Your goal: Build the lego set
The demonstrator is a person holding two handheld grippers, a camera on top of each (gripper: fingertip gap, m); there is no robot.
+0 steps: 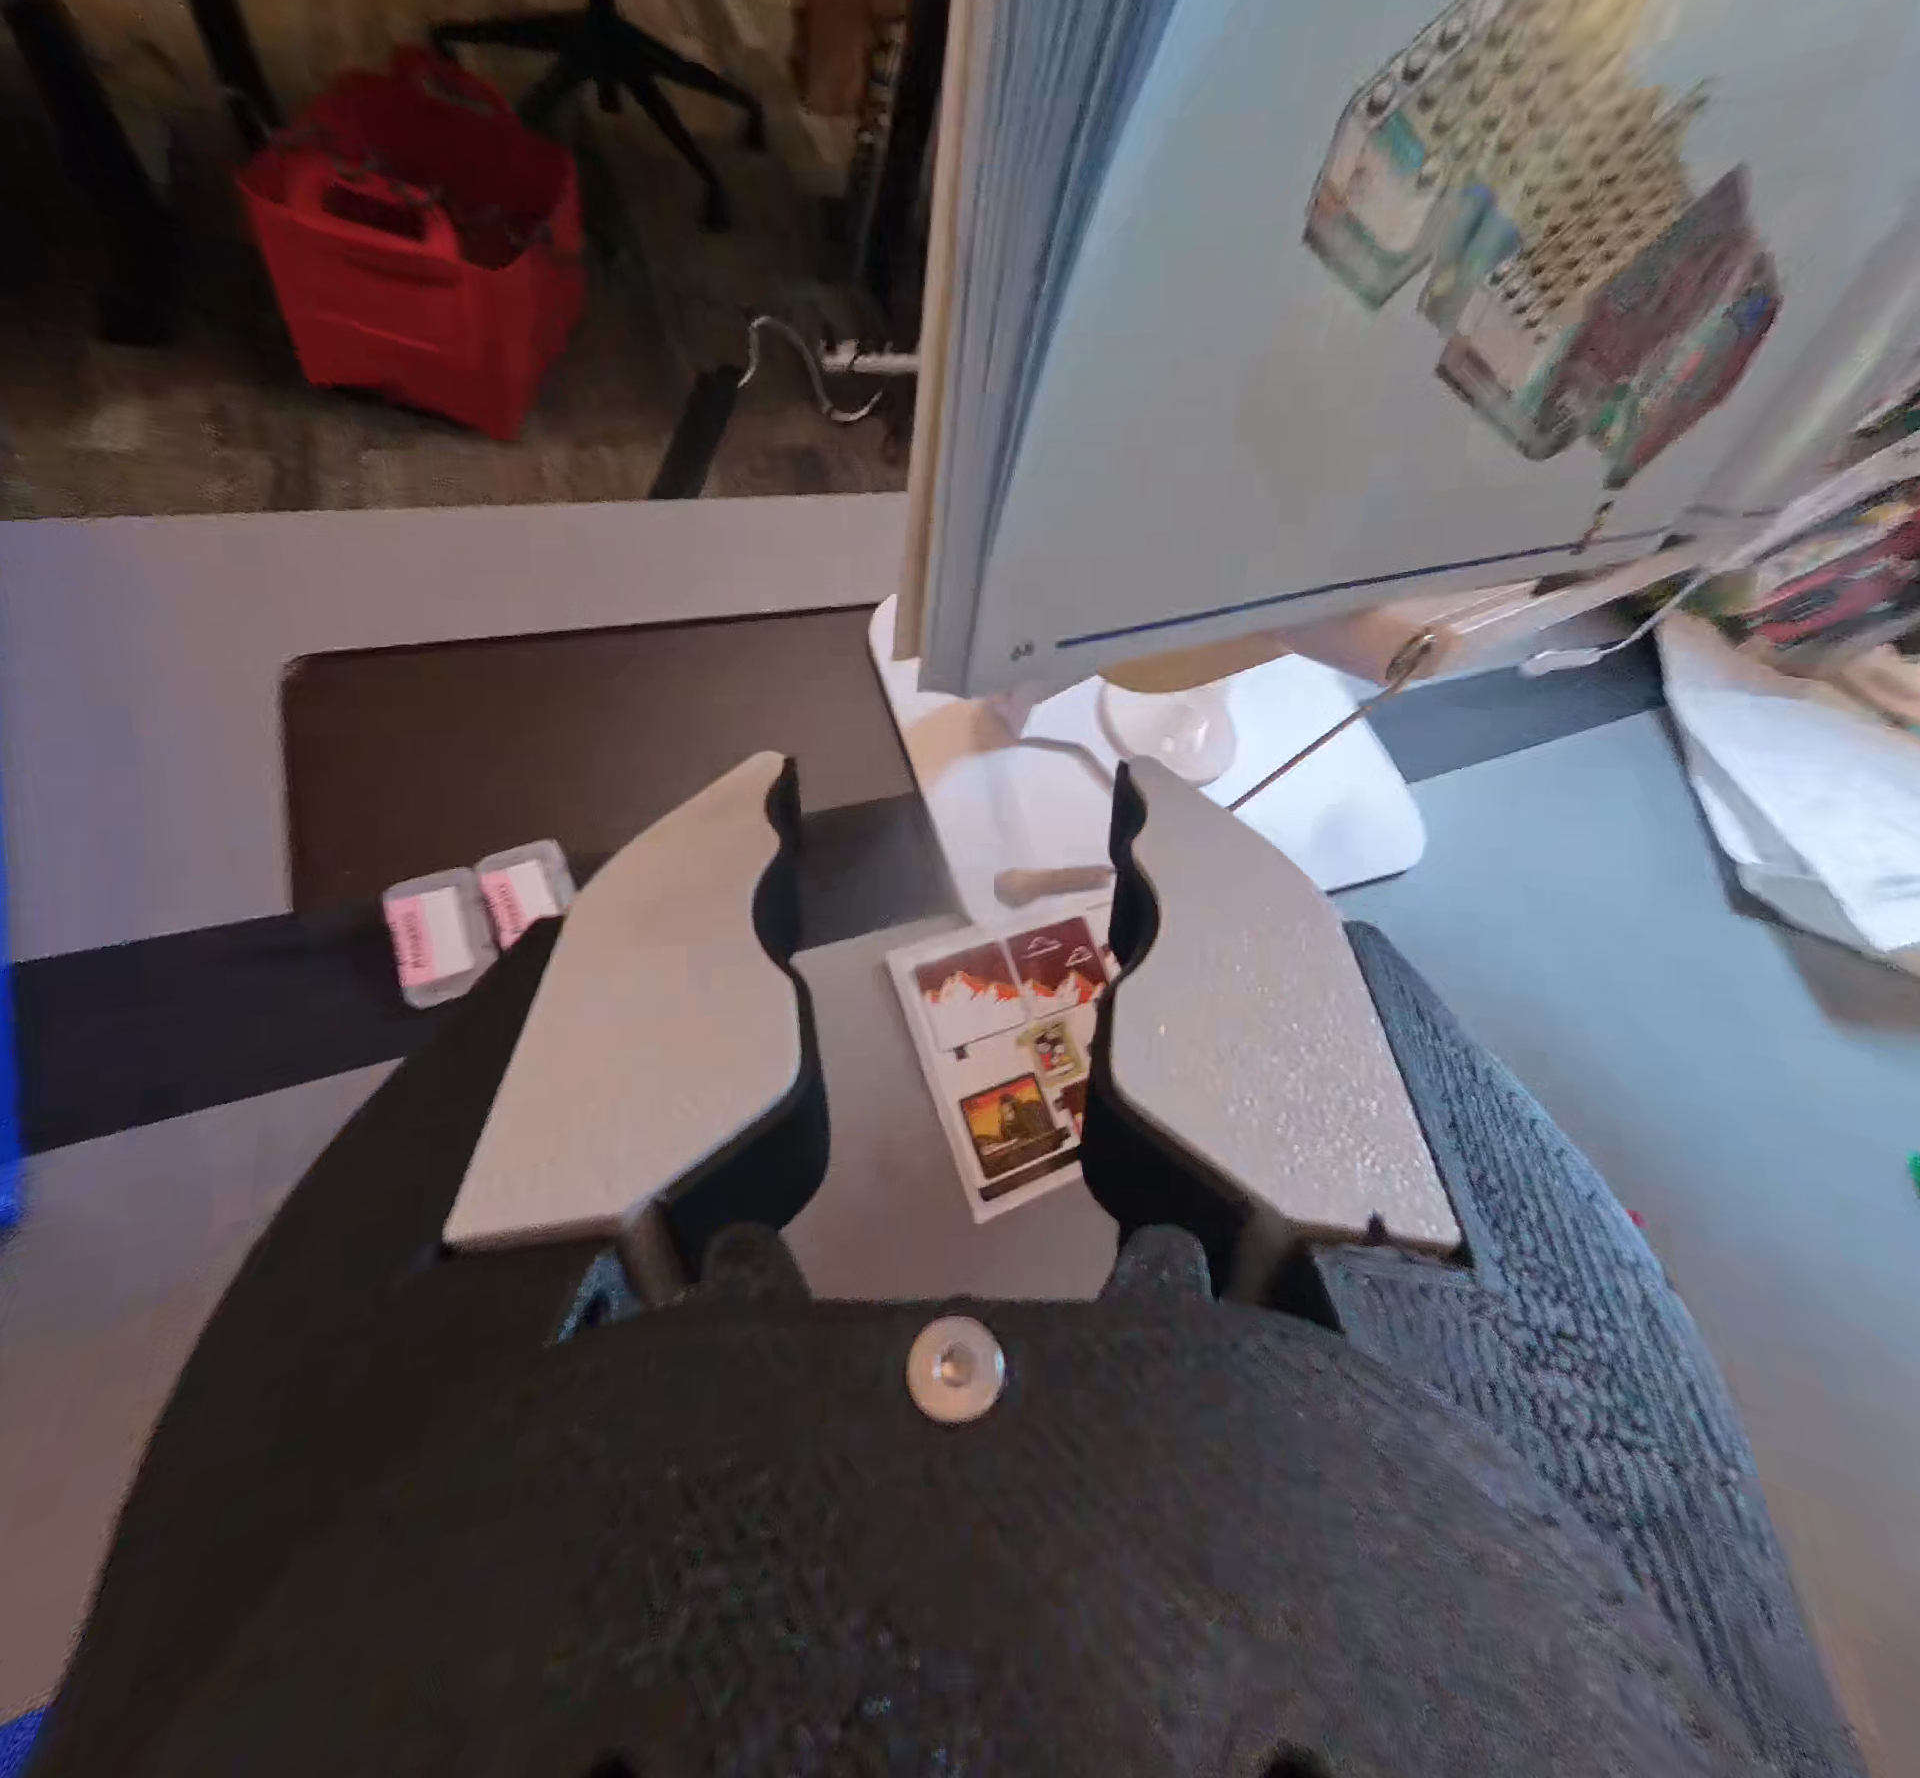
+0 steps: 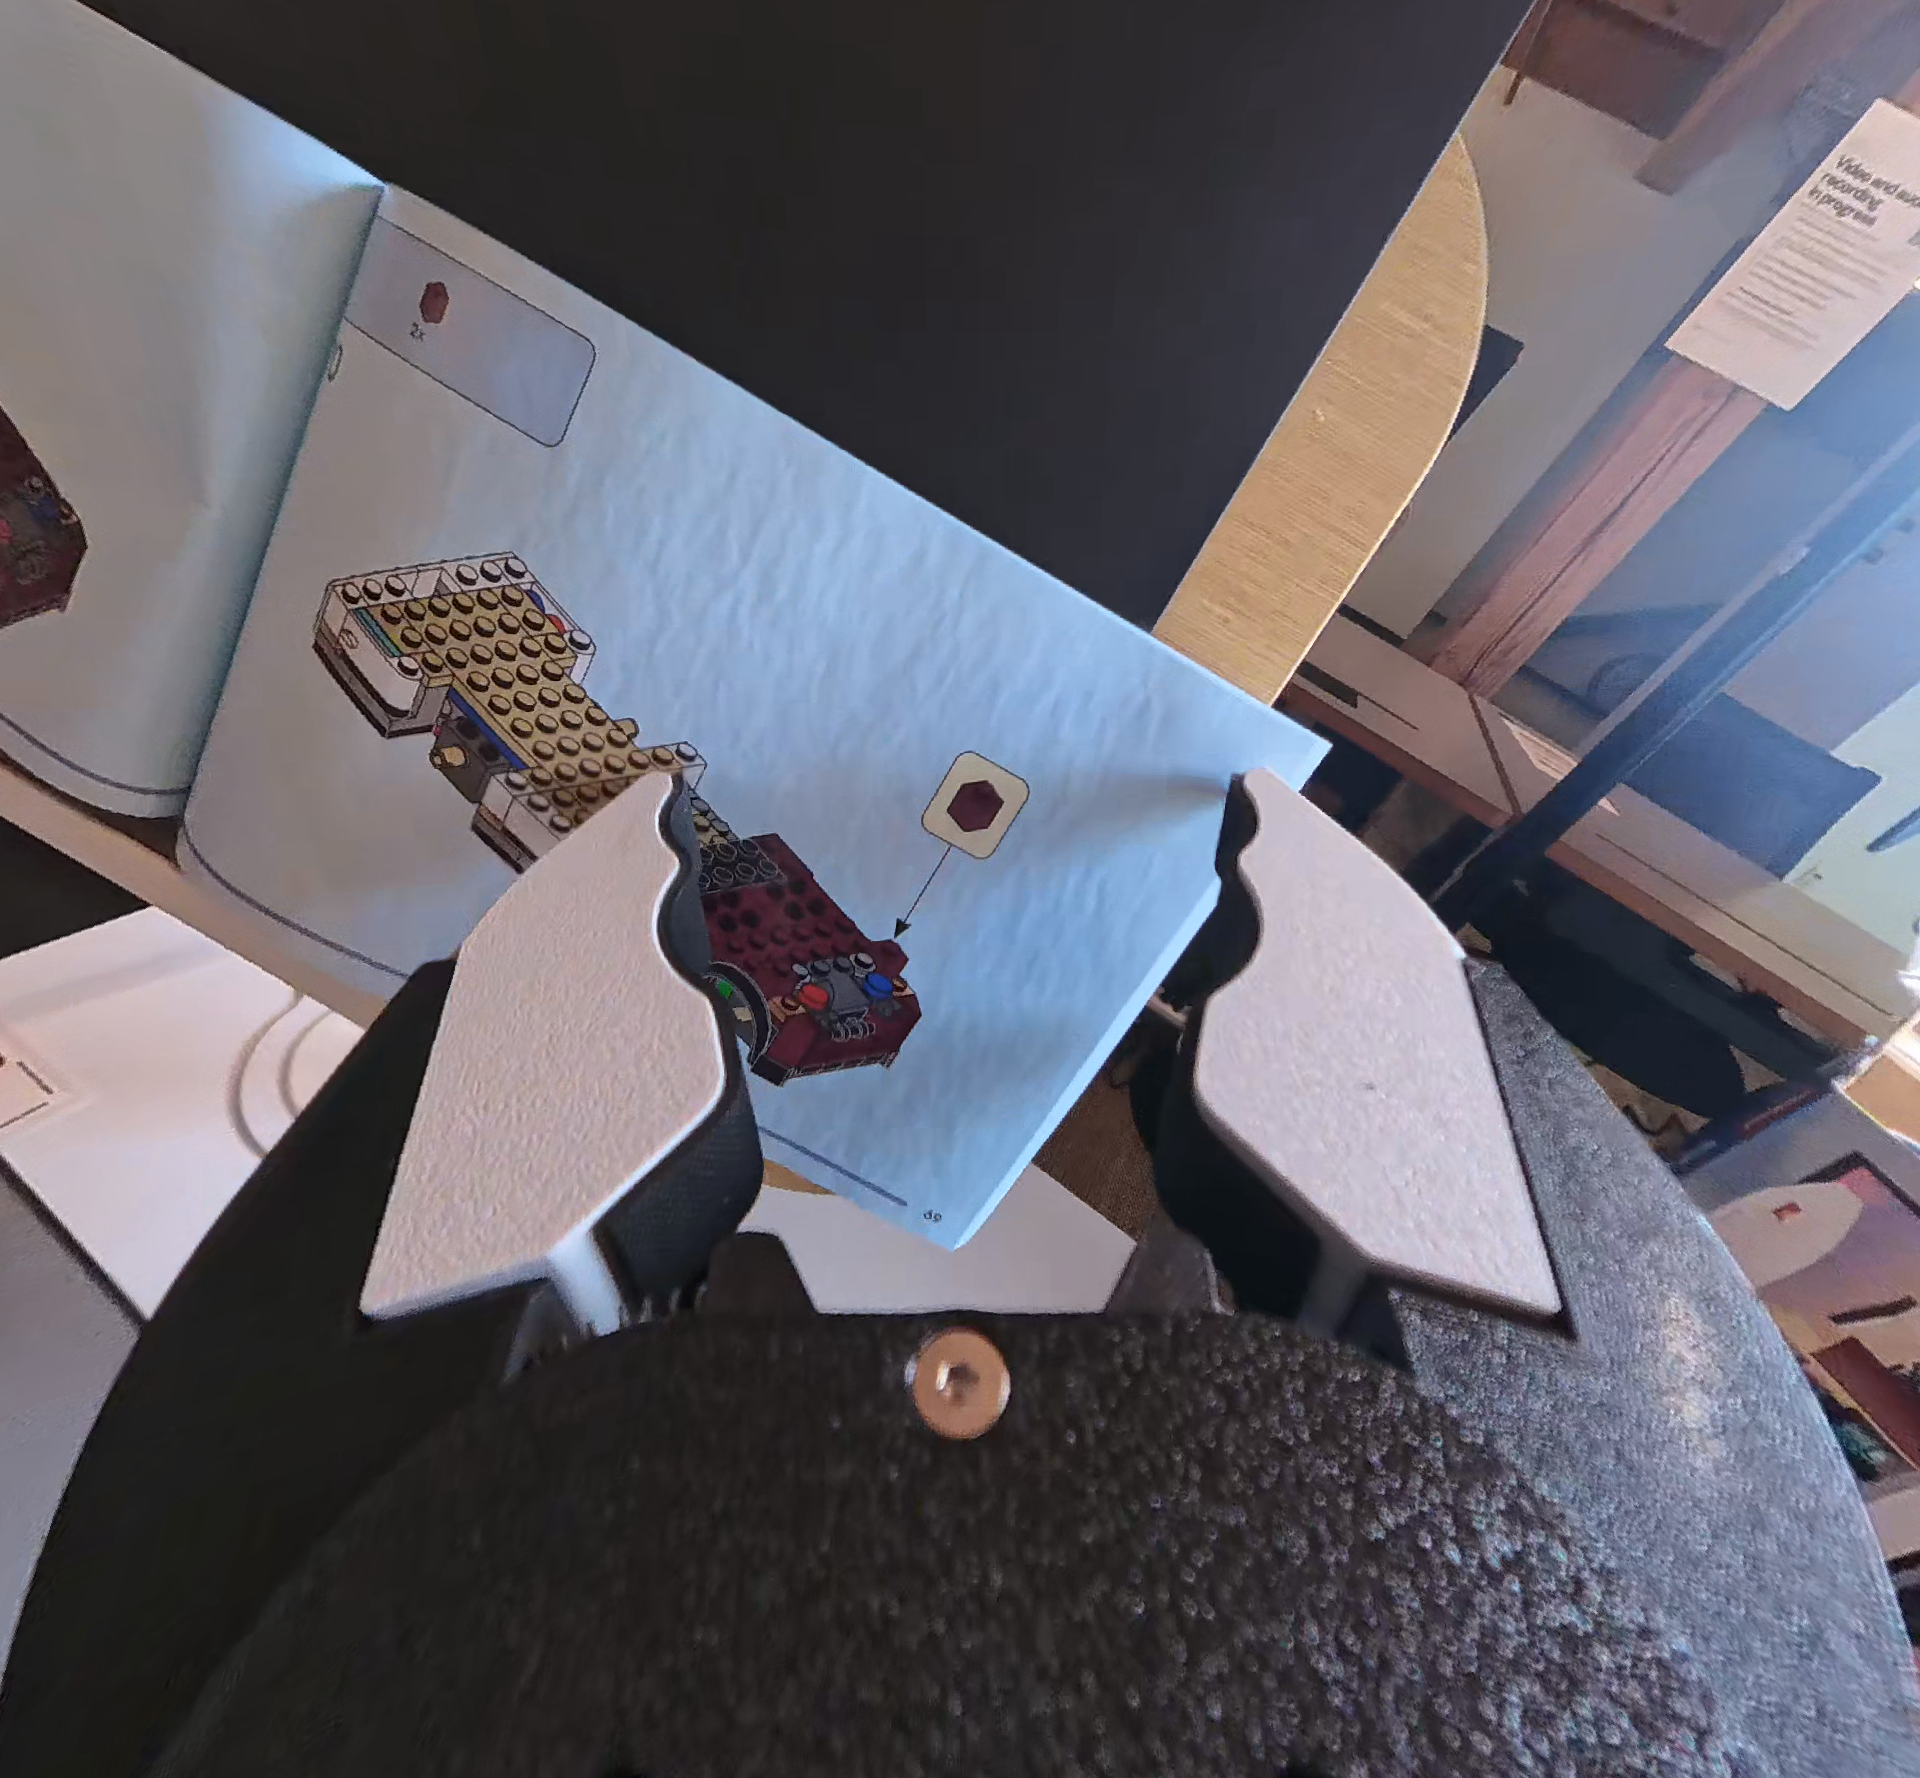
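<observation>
An open brick-building instruction booklet (image 1: 1247, 326) stands propped on a white stand (image 1: 1299, 793). My left gripper (image 1: 956, 793) is open and empty, above the grey table just left of the stand's base. A sticker sheet (image 1: 997, 1053) lies flat under its jaws, and a small wooden stick (image 1: 1049, 881) lies near its right fingertip. My right gripper (image 2: 956, 793) is wide open and empty, close in front of the booklet's right page (image 2: 831, 637), which shows a drawn brick model. The page's lower right corner sits between the fingers, and neither pad presses on it.
Two small clear cases with pink labels (image 1: 473, 928) lie on a black mat (image 1: 571, 741) at the left. A red bin (image 1: 416, 242) and office chair stand on the floor beyond the table. White bags (image 1: 1787, 793) lie right. A wooden slat (image 2: 1351, 440) rises behind the booklet. The right tips stand about 6 cm off the wooden slat (image 2: 1351, 440).
</observation>
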